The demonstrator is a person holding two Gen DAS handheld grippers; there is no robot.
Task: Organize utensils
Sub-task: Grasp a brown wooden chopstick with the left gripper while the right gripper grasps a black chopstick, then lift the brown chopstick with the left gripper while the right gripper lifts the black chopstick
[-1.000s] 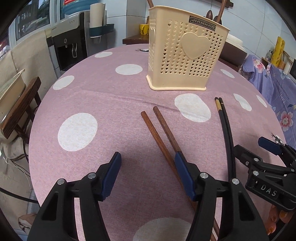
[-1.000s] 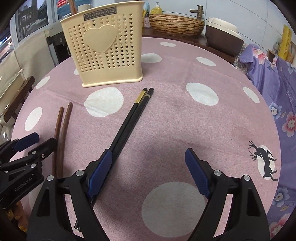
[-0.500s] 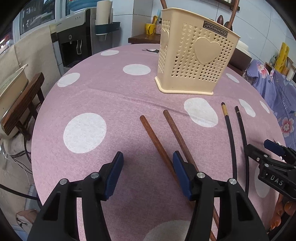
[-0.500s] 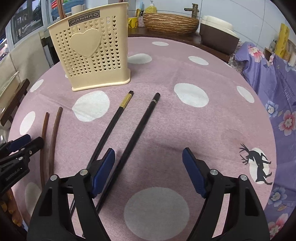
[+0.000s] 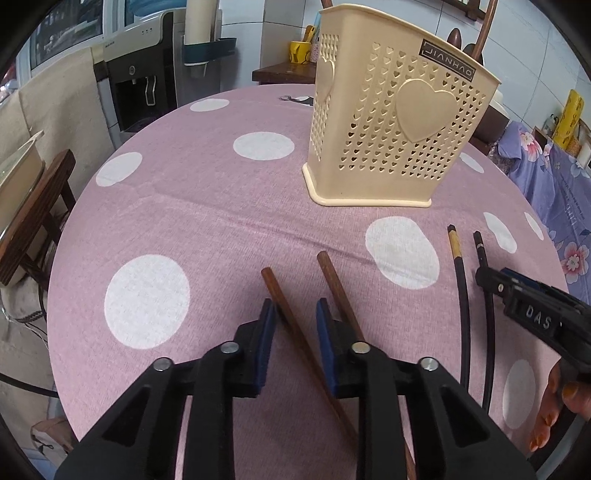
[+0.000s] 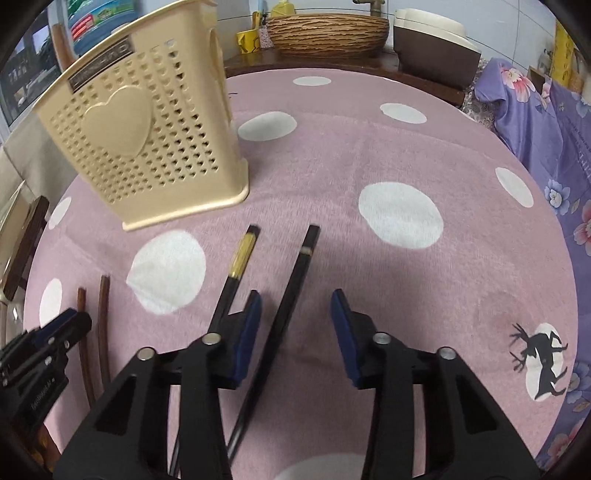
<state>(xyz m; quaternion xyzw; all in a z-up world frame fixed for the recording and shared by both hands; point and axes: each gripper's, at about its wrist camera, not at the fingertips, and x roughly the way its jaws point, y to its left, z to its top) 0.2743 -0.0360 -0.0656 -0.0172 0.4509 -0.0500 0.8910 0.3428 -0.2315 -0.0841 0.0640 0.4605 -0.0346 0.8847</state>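
Observation:
A cream perforated utensil holder (image 5: 395,125) with a heart stands on the pink polka-dot tablecloth; it also shows in the right wrist view (image 6: 144,136). Two brown wooden chopsticks lie before it. My left gripper (image 5: 294,314) is partly closed with one brown chopstick (image 5: 284,306) between its pads; the other brown chopstick (image 5: 336,291) lies just outside the right pad. Two black chopsticks lie to the right. My right gripper (image 6: 295,306) is open around the plain black chopstick (image 6: 295,273); the gold-banded black chopstick (image 6: 240,258) lies outside its left pad.
The round table's edge (image 5: 66,236) curves near on the left, with a wooden chair (image 5: 29,221) and a water dispenser (image 5: 144,70) beyond. A woven basket (image 6: 328,29) and a floral purple cloth (image 6: 546,110) are at the back and right.
Both grippers moved forward and lower over the chopsticks. The left jaws narrowed around one brown chopstick; the right jaws narrowed around one black chopstick. The black chopsticks spread apart.

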